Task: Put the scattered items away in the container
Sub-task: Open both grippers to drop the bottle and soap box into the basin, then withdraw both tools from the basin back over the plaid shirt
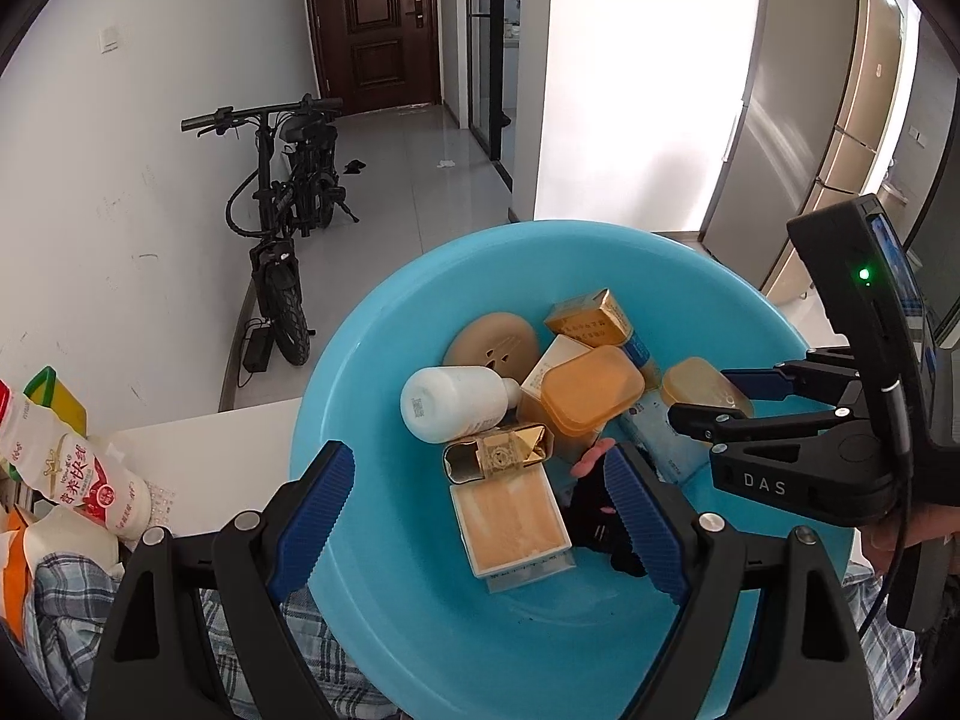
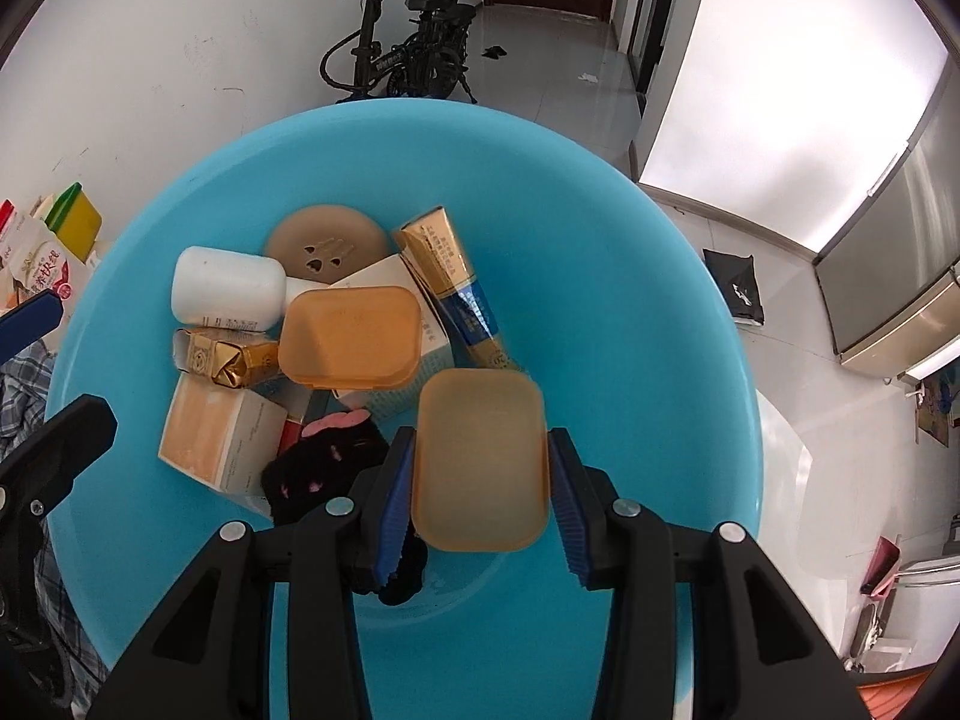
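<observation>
A blue plastic basin (image 1: 360, 330) (image 2: 180, 192) holds a white bottle (image 1: 450, 402), a tan round disc (image 1: 492, 339), a gold and blue carton (image 2: 450, 294), an orange soap-box half (image 2: 351, 336), a gold foil box (image 1: 498, 453), a cream box (image 1: 510, 519) and a black sock with pink paw marks (image 2: 336, 462). My right gripper (image 2: 480, 450) is shut on an amber translucent soap-box half (image 2: 480, 462), just above the basin's near right side. In the left wrist view it (image 1: 699, 396) comes in from the right. My left gripper (image 1: 480, 510) stands open over the basin, pressing on nothing.
The basin rests on a white table (image 1: 210, 444) and a plaid cloth (image 1: 60, 600). A milk drink bottle (image 1: 78, 474) and a yellow-green sponge (image 1: 54, 396) lie at the left. A black e-bike (image 1: 282, 192) stands by the far wall. A person's hand (image 1: 900, 534) holds the right gripper.
</observation>
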`<state>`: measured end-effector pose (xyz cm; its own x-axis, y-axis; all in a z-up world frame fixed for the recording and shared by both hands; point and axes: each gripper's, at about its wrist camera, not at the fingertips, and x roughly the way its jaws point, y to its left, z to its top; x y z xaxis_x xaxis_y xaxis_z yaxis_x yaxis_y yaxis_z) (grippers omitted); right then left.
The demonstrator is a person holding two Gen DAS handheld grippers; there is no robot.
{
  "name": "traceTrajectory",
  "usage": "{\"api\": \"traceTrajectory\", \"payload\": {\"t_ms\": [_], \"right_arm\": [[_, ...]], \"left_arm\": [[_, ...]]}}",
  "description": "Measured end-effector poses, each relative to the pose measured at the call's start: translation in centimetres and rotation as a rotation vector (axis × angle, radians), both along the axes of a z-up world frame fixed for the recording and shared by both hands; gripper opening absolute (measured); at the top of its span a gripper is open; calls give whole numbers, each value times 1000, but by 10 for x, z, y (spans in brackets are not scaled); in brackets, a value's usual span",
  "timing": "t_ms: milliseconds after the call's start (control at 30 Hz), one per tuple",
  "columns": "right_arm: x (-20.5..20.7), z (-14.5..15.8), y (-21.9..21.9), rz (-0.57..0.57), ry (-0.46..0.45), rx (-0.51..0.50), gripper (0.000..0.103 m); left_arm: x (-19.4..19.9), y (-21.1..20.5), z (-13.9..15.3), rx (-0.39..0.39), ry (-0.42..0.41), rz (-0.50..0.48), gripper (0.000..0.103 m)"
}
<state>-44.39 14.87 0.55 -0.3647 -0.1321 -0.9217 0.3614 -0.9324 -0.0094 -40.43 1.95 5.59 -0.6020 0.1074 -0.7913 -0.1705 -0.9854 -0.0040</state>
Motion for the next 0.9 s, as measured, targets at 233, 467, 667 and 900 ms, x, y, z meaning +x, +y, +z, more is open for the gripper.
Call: {"api": "traceTrajectory", "payload": {"t_ms": [233, 467, 667, 900], "right_arm": [[-3, -7, -6, 5, -6, 36, 41], [-9, -10, -9, -8, -36, 32, 43], [-7, -6, -12, 3, -35, 28, 54], [22, 25, -11, 14, 10, -22, 55]], "left_arm": [[0, -5, -2, 5, -4, 4, 87], [1, -6, -1, -15, -2, -6, 87], [5, -10, 2, -5, 3, 6, 87], [23, -15, 17, -24, 27, 1, 88]]}}
